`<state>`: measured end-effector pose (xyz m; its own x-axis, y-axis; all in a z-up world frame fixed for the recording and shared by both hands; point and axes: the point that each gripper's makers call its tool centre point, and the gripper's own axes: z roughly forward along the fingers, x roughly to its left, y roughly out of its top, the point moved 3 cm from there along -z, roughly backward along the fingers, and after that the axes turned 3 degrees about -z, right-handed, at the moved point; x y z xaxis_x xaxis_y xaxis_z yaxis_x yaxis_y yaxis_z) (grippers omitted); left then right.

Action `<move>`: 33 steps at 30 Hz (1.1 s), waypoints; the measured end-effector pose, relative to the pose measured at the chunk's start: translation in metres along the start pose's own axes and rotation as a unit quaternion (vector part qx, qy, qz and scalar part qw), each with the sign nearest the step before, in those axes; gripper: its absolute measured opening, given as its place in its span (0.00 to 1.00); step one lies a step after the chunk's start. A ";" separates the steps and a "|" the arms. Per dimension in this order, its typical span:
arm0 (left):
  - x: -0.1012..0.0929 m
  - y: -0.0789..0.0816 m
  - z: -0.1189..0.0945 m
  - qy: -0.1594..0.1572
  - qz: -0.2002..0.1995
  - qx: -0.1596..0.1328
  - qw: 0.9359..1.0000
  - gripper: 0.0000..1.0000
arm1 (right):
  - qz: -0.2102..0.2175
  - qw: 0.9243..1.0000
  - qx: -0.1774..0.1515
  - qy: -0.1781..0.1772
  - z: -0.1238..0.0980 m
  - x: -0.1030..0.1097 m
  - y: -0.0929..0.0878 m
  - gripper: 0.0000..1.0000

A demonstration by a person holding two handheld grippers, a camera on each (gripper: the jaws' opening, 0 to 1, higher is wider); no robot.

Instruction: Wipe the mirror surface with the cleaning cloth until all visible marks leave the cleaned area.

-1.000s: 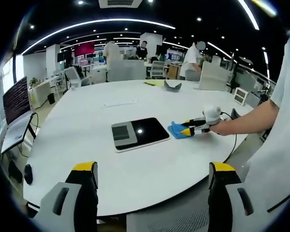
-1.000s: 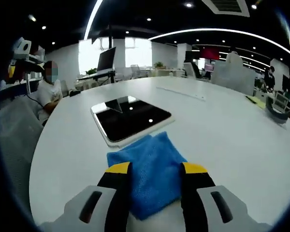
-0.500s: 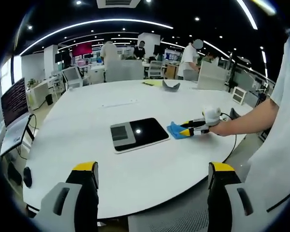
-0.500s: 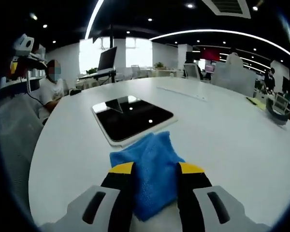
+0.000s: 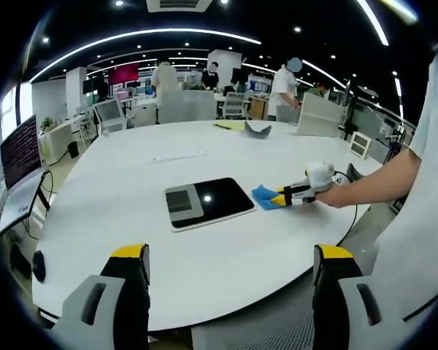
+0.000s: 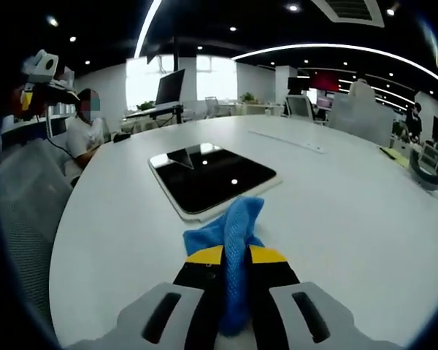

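Since the earlier frame, the right gripper [image 6: 235, 257] has clamped its jaws on the cleaning cloth [image 6: 232, 235], bunching it upright just beside the mirror [image 6: 213, 177]; the left gripper [image 5: 230, 262] holds its jaws wide apart over the table [image 5: 117, 189] edge; risk: a thin pinch may let the cloth slip during wiping; count: one cloth, one mirror, two grippers.

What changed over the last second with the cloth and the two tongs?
The right tongs closed on the blue cloth, bunching it into a ridge between the jaws beside the mirror. The left tongs stayed open, held back over the table edge. The mirror has not moved.
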<state>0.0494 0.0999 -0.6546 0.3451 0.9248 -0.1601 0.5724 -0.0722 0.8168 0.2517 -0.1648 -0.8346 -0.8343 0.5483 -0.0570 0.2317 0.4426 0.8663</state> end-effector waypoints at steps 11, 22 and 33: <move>0.004 0.002 -0.003 0.000 0.001 -0.008 1.000 0.93 | 0.035 0.999 0.004 -0.012 0.000 -0.002 -0.001 0.03; 0.008 -0.006 -0.004 -0.014 0.001 -0.004 1.000 0.92 | 0.068 0.997 -0.006 -0.045 -0.013 -0.005 0.014 0.03; 0.018 0.012 0.000 -0.040 0.023 -0.015 0.999 0.93 | 0.084 0.994 -0.017 -0.070 -0.041 0.000 0.041 0.03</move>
<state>0.0622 0.1163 -0.6476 0.4296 0.8879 -0.1648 0.5328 -0.1018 0.8401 0.2414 -0.1756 -0.7789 -0.7076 0.7062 0.0237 0.3432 0.3141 0.8852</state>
